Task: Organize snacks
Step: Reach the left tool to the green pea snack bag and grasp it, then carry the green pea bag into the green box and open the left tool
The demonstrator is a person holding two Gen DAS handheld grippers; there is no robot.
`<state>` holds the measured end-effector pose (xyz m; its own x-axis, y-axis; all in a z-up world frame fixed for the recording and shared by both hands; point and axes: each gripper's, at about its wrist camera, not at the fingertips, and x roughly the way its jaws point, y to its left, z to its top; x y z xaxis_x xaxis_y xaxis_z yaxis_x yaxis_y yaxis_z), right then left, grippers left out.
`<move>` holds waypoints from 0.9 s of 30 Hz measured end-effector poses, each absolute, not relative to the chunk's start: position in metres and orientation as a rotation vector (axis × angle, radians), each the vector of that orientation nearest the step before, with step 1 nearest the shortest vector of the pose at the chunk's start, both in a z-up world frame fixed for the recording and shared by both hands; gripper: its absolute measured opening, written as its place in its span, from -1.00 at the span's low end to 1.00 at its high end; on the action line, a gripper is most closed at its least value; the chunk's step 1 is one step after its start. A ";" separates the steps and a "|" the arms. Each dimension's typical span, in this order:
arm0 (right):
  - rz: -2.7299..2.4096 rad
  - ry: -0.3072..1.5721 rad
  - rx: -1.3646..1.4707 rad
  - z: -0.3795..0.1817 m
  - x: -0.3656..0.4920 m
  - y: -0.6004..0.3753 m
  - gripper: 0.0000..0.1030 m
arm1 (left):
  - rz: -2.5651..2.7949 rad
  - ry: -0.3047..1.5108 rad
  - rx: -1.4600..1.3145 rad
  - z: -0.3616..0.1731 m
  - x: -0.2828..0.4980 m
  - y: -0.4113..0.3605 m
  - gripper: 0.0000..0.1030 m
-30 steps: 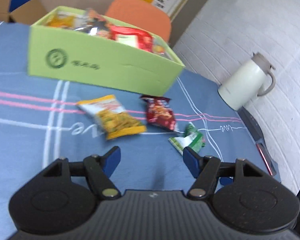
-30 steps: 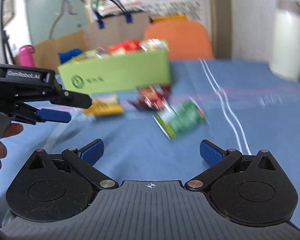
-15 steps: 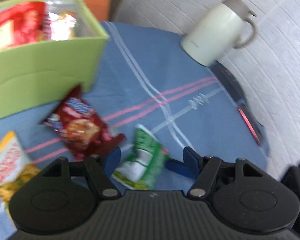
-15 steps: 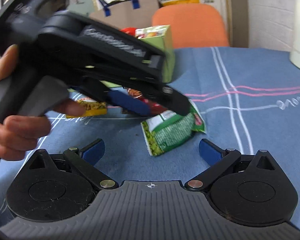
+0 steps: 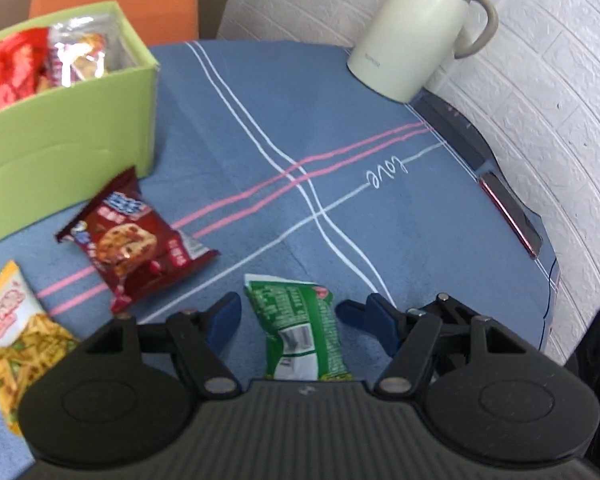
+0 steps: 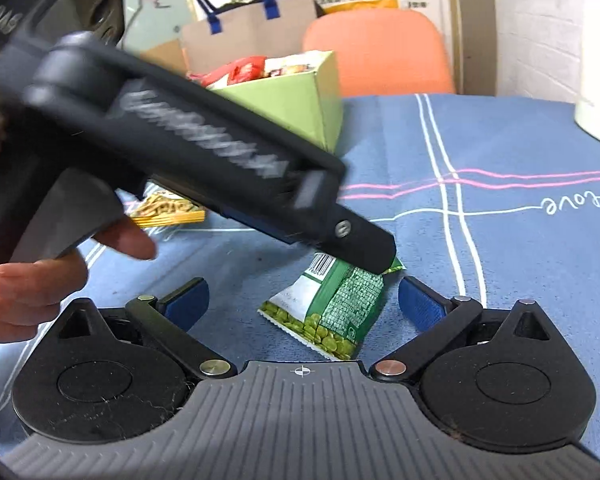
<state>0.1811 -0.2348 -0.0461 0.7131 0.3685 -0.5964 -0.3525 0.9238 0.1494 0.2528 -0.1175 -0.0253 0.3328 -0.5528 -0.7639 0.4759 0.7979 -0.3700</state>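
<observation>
Green pea packet (image 5: 300, 320) between spread left tool (image 5: 288, 312) pads, untouched; right tool (image 6: 304, 300) spread, closing.

Green pea packet (image 5: 300, 320) lies flat on blue cloth (image 5: 340, 120).

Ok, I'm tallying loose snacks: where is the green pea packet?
The green pea packet lies on the blue tablecloth between the left gripper fingers, right of the red cookie packet.

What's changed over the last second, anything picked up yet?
Nothing is gripped. The left gripper swung right from the yellow chip bag and now straddles the green pea packet. The right gripper edged closer, its jaws closing. All three packets and the green box stayed put.
</observation>
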 end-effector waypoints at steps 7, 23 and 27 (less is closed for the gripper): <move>0.329 0.624 -0.007 -0.043 0.164 -0.236 -0.50 | -0.713 1.015 -0.234 -0.033 0.239 -0.090 -0.36; 0.666 0.407 -0.071 0.063 0.322 -0.109 -0.50 | -0.287 0.681 -0.260 0.087 0.335 0.073 -0.38; 0.742 0.445 -0.110 0.050 0.358 -0.047 -0.49 | -0.199 0.714 -0.289 0.067 0.356 0.123 -0.38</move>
